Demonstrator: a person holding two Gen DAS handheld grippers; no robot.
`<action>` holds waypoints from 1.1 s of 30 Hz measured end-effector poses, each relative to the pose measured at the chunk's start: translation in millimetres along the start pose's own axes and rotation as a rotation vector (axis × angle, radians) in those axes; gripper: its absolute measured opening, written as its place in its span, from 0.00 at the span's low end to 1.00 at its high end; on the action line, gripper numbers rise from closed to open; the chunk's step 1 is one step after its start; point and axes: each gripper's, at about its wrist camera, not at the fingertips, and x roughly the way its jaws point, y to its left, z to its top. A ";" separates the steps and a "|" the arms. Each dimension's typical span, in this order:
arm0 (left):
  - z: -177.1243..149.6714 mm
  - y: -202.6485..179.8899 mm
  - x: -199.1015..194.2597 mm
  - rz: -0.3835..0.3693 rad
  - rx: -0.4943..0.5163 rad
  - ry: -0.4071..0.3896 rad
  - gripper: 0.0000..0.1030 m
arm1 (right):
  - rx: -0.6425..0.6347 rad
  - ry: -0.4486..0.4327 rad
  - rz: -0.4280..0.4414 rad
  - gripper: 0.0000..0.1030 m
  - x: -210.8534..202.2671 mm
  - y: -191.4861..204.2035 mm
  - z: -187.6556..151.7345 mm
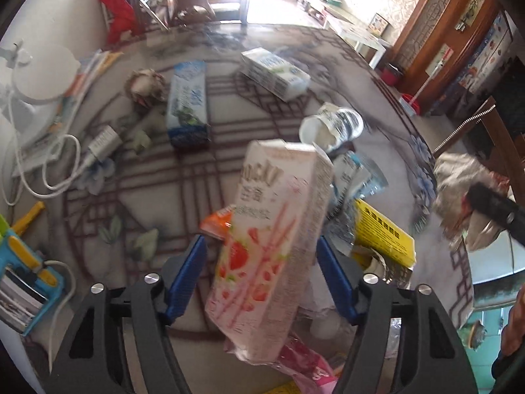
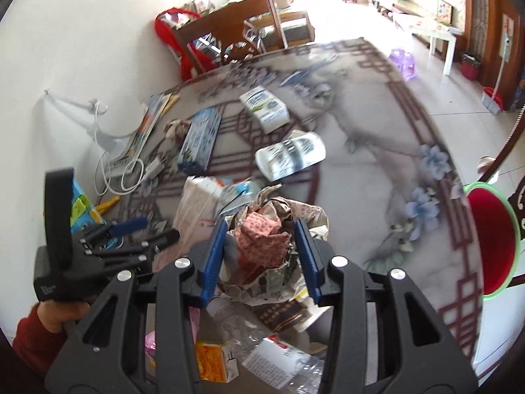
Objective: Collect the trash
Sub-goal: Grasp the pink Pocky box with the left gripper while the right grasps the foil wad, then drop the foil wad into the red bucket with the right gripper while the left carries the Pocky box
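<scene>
The left hand-held gripper is apart around the pink box, perhaps not touching; it may fall. The right hand-held gripper clamps the paper wad above the bench.

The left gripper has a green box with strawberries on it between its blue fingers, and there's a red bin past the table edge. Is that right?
Not quite. The box between the left gripper's blue fingers is pink, not green, as the left wrist view shows. The strawberries are there, and the red bin does sit past the table edge.
</scene>
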 end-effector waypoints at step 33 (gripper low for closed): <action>35.4 -86.3 -55.5 -0.107 0.092 -0.257 0.21 | 0.402 -0.115 -0.391 0.44 -56.5 -228.8 -25.5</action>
